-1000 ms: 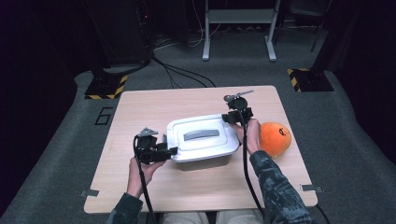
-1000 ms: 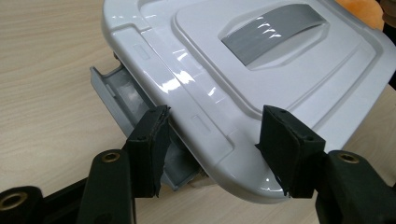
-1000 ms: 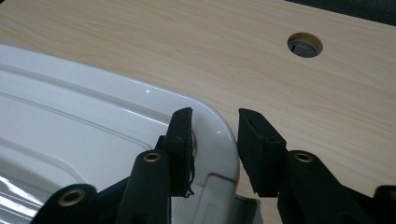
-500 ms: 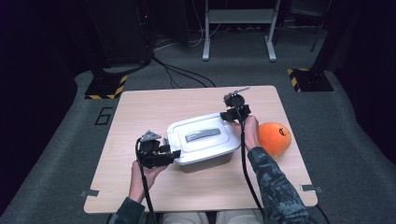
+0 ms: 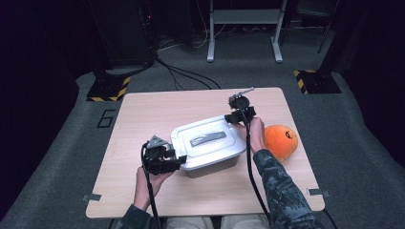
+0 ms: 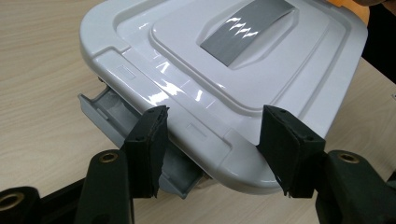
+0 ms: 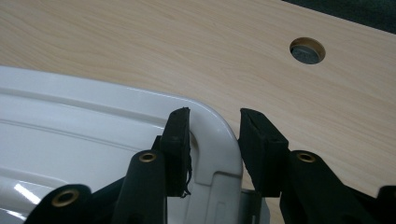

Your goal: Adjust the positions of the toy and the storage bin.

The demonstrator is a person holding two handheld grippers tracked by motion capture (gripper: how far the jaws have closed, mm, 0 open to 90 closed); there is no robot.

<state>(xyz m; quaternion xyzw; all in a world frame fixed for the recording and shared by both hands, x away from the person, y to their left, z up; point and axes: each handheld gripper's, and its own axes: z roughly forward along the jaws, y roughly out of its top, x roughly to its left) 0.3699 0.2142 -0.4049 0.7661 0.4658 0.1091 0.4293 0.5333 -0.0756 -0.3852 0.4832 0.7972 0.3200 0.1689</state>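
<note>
Surface: pale wooden table (image 5: 143, 114), dark carpeted floor around it, with a "6" marked left of it.
Box: your white plastic lidded box (image 5: 208, 143) sits mid-table.
Left gripper (image 5: 175, 161): half-open jaws straddle the near lid corner beside the grey latch (image 6: 116, 116), pads not pressing.
Right gripper (image 7: 214, 135): narrow jaws pinch the far lid rim.
Risk: lifting one-sided could tip the box toward the orange ball (image 5: 281, 141).
Writing: the ball's dark mark is unreadable.

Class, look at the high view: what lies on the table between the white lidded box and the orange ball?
In the high view, the person's right hand, holding the right claw at the box's corner, lies before the orange ball.
</note>
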